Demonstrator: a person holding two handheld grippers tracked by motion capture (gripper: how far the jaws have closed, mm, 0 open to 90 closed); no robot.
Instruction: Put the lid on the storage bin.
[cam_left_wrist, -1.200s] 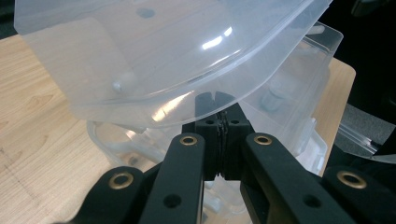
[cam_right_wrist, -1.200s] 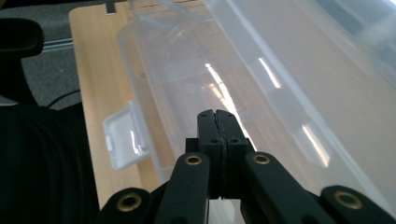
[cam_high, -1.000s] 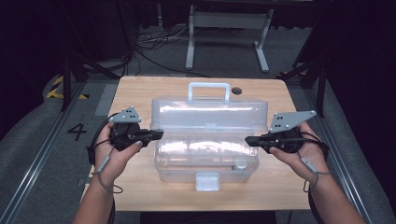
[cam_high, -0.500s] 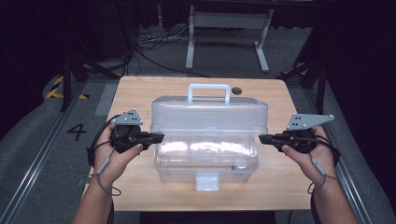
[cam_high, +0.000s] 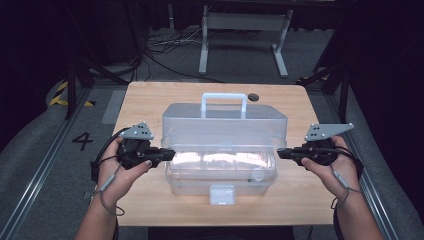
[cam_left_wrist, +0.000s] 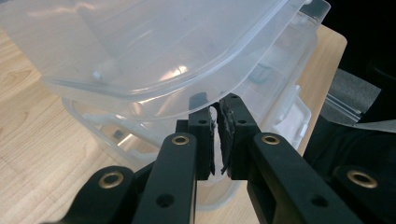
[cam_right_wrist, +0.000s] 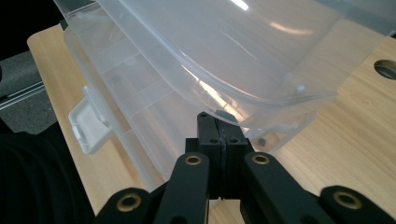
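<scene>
We are lifting the hinged lid (cam_high: 225, 122) of the clear plastic box (cam_high: 222, 167), which sits in the middle of the wooden table (cam_high: 150, 100) with its white latch (cam_high: 222, 194) facing us and the lid already raised toward its carrying handle (cam_high: 224, 102). At the box's left end, our left gripper (cam_high: 170, 154) lies level, tips turned inward to the box; in the left gripper view its jaws have just been easing apart and now stand with a narrow slit between the pads (cam_left_wrist: 230, 122), tucked under the lid's curved edge (cam_left_wrist: 154, 109) with nothing pinched. We judge the step goes best if both tips stay under the rim and rise together, so the lid swings evenly on its hinge without twisting and the base does not slide back. At the box's right end, our right gripper (cam_high: 281, 152) mirrors that pose, hand cupped beneath it, wrist low and level; its jaws are pressed together with nothing between them, tips just under the lid's right edge (cam_right_wrist: 261, 100).
</scene>
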